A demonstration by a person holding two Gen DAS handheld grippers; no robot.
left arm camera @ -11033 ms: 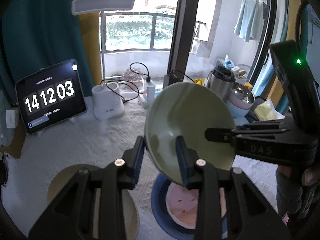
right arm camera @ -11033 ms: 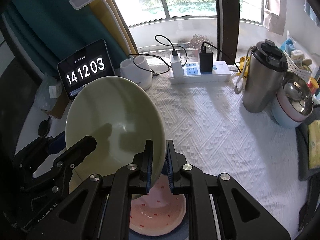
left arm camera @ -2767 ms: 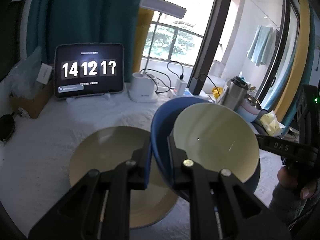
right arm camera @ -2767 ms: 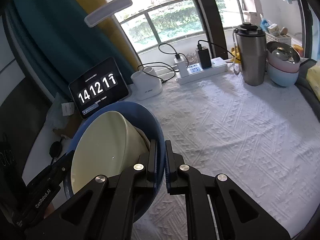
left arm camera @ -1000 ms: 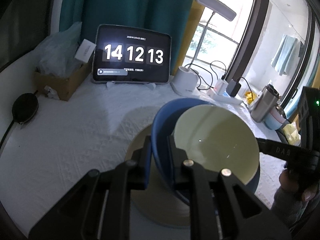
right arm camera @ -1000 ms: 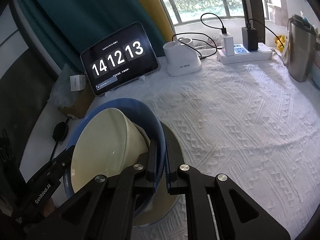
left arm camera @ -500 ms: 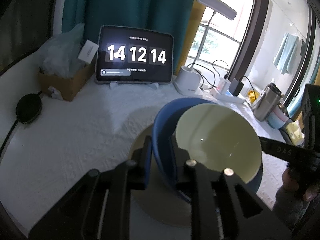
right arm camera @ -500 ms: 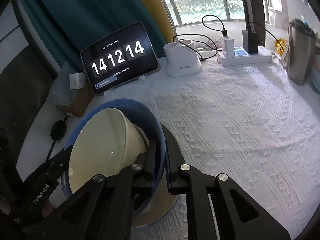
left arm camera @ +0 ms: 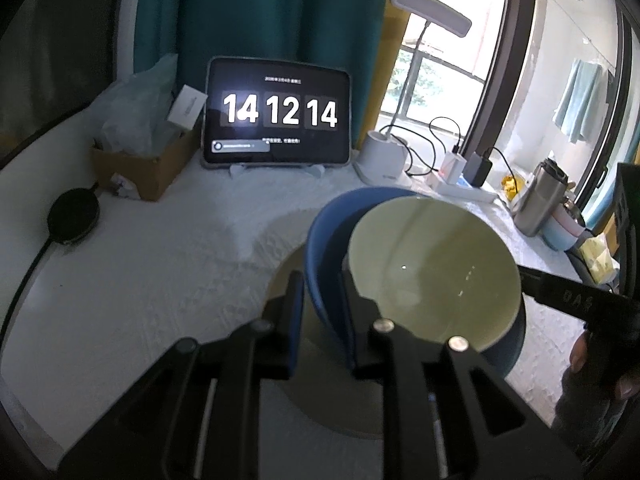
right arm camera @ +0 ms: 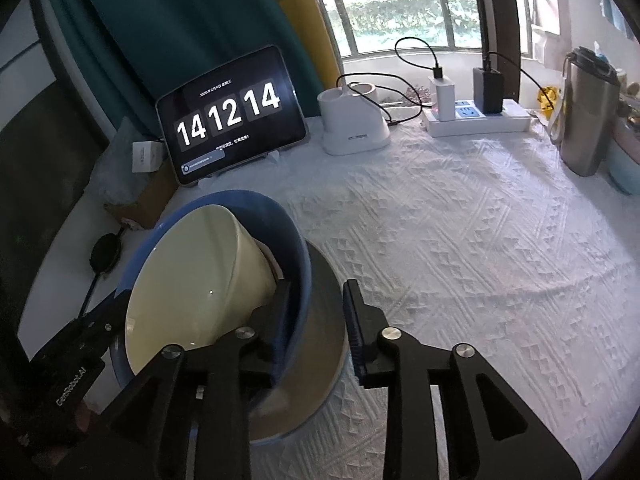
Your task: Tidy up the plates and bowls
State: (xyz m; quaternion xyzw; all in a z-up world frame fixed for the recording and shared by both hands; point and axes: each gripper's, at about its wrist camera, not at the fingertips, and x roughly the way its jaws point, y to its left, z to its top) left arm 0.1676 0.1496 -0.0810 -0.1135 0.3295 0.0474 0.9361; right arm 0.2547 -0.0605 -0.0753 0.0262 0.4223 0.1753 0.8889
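Observation:
A blue bowl (left arm camera: 324,256) with a pale green bowl (left arm camera: 432,272) nested inside it rests on a wide beige plate (left arm camera: 340,412). The same stack shows in the right wrist view: blue bowl (right arm camera: 298,248), green bowl (right arm camera: 192,280), beige plate (right arm camera: 320,344). My left gripper (left arm camera: 320,300) straddles the blue bowl's near rim with its jaws spread apart. My right gripper (right arm camera: 316,304) is open, its jaws either side of the blue bowl's right rim, not pinching it.
A tablet clock (left arm camera: 276,114) stands at the back, with a cardboard box (left arm camera: 140,168) and a black round pad (left arm camera: 72,216) to its left. A white lamp base (right arm camera: 354,124), power strip (right arm camera: 476,118) and steel flask (right arm camera: 586,112) line the back right of the white cloth (right arm camera: 480,240).
Both grippers have opened and let go of the blue bowl's rim; half a second ago they were still pinched on it. The bowl stack now sits on the beige plate.

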